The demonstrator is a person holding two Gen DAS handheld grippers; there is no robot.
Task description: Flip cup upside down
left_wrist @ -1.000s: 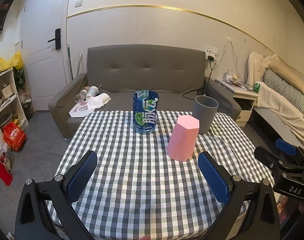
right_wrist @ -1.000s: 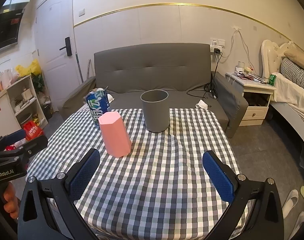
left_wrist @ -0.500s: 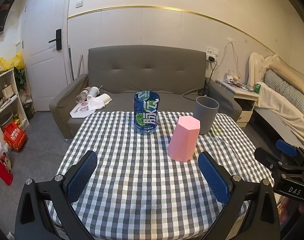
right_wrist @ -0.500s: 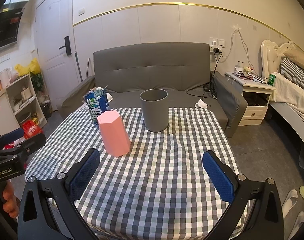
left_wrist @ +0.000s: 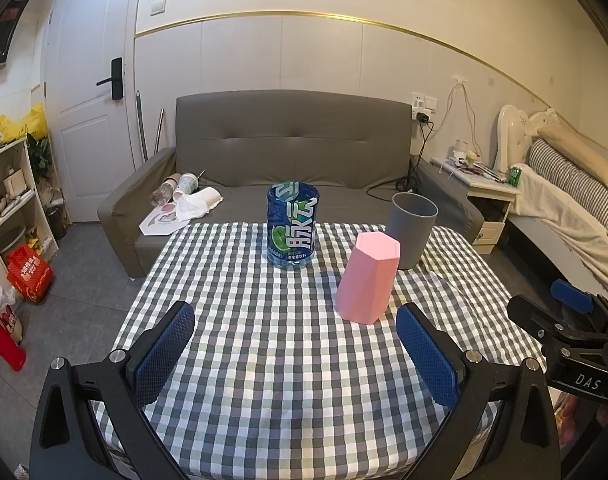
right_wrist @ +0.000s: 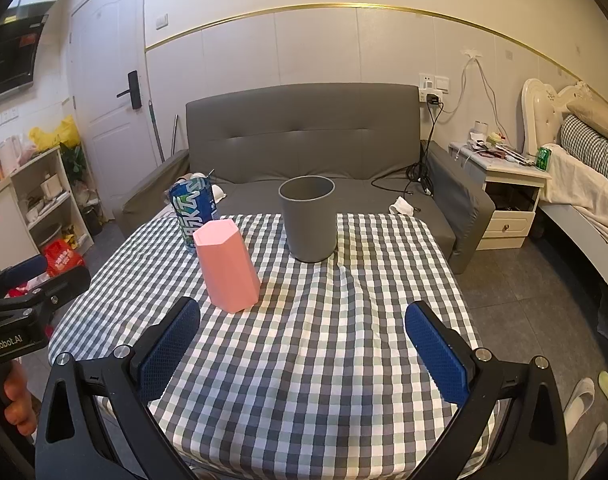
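Left gripper and right gripper both wide open, empty, level above checkered table; pink faceted plastic cup inverted, untouched

a table covered in a grey, white and pale green checked cloth carries three things. a pink faceted cup stands mouth down (narrow closed end up). behind it stands an open-topped grey cup, upright. toward the far left edge stands a blue cut-off drink bottle base with white lettering.
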